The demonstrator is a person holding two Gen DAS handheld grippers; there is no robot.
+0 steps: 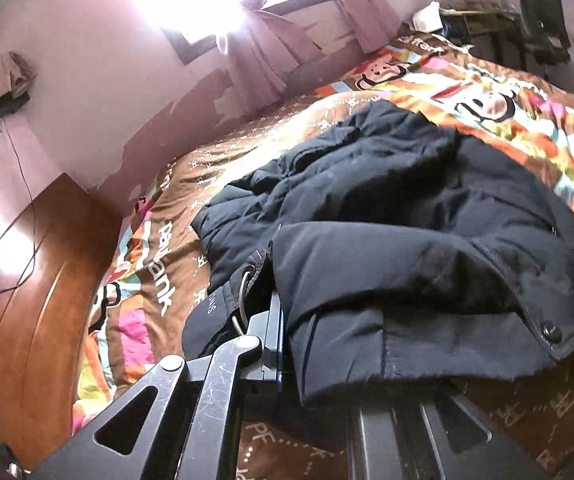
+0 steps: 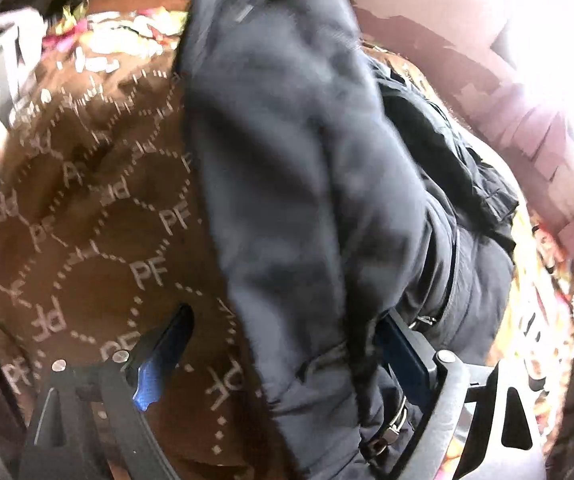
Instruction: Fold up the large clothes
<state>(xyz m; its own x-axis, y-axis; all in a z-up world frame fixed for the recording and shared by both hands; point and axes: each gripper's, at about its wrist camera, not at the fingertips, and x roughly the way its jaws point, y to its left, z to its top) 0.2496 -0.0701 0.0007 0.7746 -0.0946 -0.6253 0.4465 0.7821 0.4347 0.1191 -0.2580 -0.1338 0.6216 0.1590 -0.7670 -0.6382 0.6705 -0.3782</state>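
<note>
On the bed [image 1: 247, 148], across its brown patterned cover, lies a dark padded jacket [image 1: 367, 184], one cuffed portion raised off the bedding. The left gripper [image 1: 283, 320] is clamped on that raised fabric near the cuff; the right gripper [image 2: 287, 356] stands spread wide, jacket cloth between its fingers [image 2: 403, 348] but not pinched. The garment looks bulky, soft and springy, its shell probably slippery, so firm seams, hem or cuff should offer the surest hold. A wooden headboard [image 1: 35, 280] and peeling wall [image 1: 99, 92] border the bed; a metal ring [image 1: 243, 296] may snag.
</note>
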